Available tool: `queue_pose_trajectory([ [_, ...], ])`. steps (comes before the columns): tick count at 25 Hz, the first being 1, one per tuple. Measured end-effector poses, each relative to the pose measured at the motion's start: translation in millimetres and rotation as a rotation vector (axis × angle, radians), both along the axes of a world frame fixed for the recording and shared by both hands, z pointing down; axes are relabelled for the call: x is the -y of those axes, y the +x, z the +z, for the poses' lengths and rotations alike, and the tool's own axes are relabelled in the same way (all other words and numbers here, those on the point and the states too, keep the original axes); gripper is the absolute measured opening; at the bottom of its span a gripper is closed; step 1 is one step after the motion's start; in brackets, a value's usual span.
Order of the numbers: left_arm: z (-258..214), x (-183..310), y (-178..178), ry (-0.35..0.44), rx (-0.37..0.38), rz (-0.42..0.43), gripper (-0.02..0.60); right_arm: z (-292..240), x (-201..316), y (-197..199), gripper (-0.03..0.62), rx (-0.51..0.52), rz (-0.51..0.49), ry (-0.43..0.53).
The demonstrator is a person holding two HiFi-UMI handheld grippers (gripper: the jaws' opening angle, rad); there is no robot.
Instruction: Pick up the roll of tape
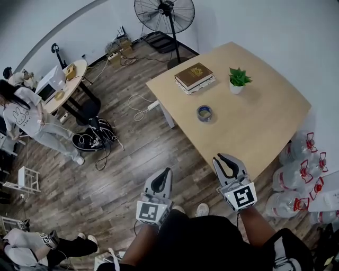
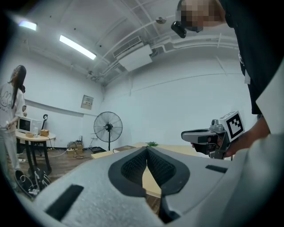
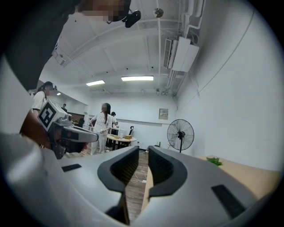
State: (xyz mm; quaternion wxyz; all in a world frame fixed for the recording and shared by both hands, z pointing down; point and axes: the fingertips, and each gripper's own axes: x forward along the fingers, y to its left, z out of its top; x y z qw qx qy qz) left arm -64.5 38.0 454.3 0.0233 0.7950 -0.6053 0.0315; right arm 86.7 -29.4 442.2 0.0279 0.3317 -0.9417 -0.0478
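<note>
The roll of tape (image 1: pixel 204 113), grey with a blue inner ring, lies flat near the middle of the light wooden table (image 1: pixel 265 132). Both grippers are held level short of the table's near edge, well apart from the tape. My left gripper (image 1: pixel 168 171) hangs over the floor left of the table, jaws shut with their tips touching (image 2: pixel 146 150) and nothing between them. My right gripper (image 1: pixel 220 157) sits at the table's near edge, its jaws (image 3: pixel 143 150) a narrow slit apart and empty. The tape shows in neither gripper view.
A brown book (image 1: pixel 194 77) and a small potted plant (image 1: pixel 238 79) stand on the table beyond the tape. A pedestal fan (image 1: pixel 164 16) is behind it, and water bottles (image 1: pixel 304 174) crowd the floor at right. A person (image 1: pixel 26 119), a round table (image 1: pixel 66 84) and a bag (image 1: pixel 95 135) are at left.
</note>
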Motion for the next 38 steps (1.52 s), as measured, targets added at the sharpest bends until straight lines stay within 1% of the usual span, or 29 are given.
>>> queue_pose_trajectory([
  [1,1.4,6.6,-2.7,0.0,0.0,-0.002,0.003,3.5,7.0,-2.3,0.075,-0.018,0.003,0.005],
  [4,4.2,26.7,-11.3,0.005,0.003,0.006,0.003,8.3,27.9,-11.9,0.135,-0.063,0.006,0.038],
  [8,9.3,62.2,-26.0,-0.009,-0.012,0.026,0.003,16.8,60.6,-26.1,0.174,-0.074,0.035,0.015],
  [12,12.0,103.5,-42.6,-0.023,-0.032,0.065,0.003,27.8,97.3,-46.5,0.236,-0.131,0.06,0.01],
  [15,10.5,139.6,-58.3,-0.029,-0.042,0.092,0.003,35.0,126.3,-65.9,0.262,-0.144,0.078,-0.033],
  [18,8.0,172.4,-73.0,-0.02,-0.045,0.134,0.003,42.2,153.0,-81.5,0.27,-0.179,0.097,-0.056],
  [22,-2.5,210.8,-97.3,-0.039,-0.061,0.146,0.003,49.4,187.3,-101.0,0.27,-0.215,0.124,-0.075],
  [26,-0.6,238.0,-113.7,-0.031,-0.067,0.221,0.003,61.4,215.2,-117.1,0.27,-0.276,0.152,-0.097],
  [28,0.1,250.5,-122.8,-0.037,-0.055,0.238,0.003,69.2,226.1,-122.2,0.27,-0.31,0.165,-0.109],
  [30,3.3,261.0,-128.1,-0.037,-0.044,0.265,0.003,78.3,235.6,-124.7,0.27,-0.357,0.172,-0.117],
  [34,9.1,279.6,-130.8,-0.047,-0.079,0.317,0.003,95.1,253.8,-127.7,0.27,-0.469,0.17,-0.127],
  [38,18.4,291.9,-127.5,-0.053,-0.083,0.346,0.003,121.3,267.2,-121.8,0.27,-0.584,0.14,-0.167],
])
